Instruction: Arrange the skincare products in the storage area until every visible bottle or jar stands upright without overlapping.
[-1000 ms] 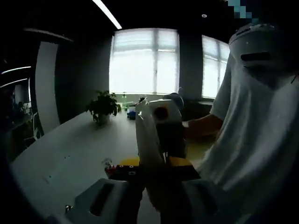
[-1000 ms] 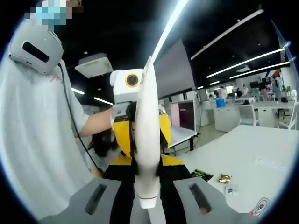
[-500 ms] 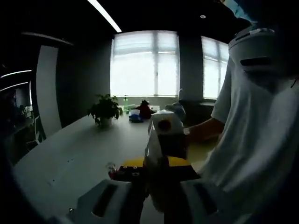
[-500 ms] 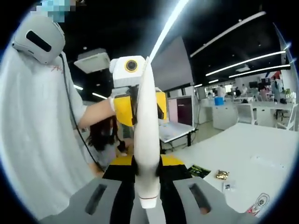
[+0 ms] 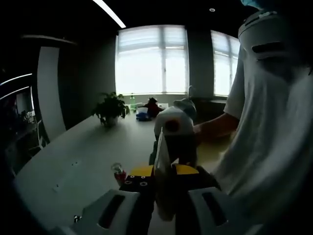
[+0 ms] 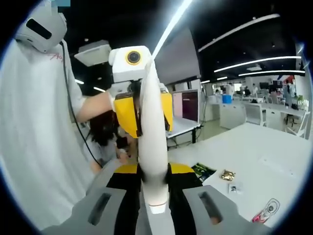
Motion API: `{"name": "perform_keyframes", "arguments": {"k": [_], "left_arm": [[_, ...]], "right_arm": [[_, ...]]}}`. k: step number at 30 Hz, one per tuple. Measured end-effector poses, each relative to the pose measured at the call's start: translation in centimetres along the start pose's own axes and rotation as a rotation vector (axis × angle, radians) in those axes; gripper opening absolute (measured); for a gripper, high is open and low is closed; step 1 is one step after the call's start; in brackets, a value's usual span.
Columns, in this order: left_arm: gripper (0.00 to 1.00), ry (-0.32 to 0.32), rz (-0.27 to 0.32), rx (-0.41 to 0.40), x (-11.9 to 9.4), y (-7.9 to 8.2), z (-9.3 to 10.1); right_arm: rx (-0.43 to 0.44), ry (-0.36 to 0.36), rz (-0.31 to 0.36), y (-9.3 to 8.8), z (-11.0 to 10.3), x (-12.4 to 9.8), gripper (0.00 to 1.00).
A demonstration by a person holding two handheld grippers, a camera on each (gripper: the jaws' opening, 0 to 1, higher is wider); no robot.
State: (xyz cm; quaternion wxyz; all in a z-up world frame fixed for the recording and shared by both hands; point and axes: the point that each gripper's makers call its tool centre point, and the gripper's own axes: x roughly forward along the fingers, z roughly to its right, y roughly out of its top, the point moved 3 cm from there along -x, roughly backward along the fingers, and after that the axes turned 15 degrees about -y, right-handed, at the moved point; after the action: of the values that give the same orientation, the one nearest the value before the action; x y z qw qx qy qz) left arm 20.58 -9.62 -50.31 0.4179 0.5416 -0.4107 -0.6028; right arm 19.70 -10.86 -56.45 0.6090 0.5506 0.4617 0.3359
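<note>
The white tube (image 6: pixel 152 142) was up in the air, pinched between both claws: right gripper (image 6: pixel 155 208) clamped its cap end, left gripper (image 5: pixel 161 208) the far end; looked light, squashy and slick, so I'd grab near the stiff cap.

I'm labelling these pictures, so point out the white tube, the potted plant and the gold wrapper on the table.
white tube (image 6: pixel 152 142): right gripper view, middle of its body.
potted plant (image 5: pixel 110 106): left gripper view, its leaves.
gold wrapper (image 6: pixel 227 174): right gripper view, its crumpled middle.
</note>
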Motion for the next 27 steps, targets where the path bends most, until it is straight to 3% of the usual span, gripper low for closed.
{"name": "perform_keyframes", "arguments": {"k": [12, 27], "left_arm": [[0.15, 0.002, -0.089, -0.006, 2.6, -3.6, -1.4], [0.15, -0.015, -0.184, -0.074, 5.9, -8.4, -3.8]], "right_arm": [[-0.087, -0.094, -0.147, -4.2, 1.9, 0.4, 0.21], [-0.117, -0.187, -0.292, -9.9, 4.6, 1.1, 0.22]]}}
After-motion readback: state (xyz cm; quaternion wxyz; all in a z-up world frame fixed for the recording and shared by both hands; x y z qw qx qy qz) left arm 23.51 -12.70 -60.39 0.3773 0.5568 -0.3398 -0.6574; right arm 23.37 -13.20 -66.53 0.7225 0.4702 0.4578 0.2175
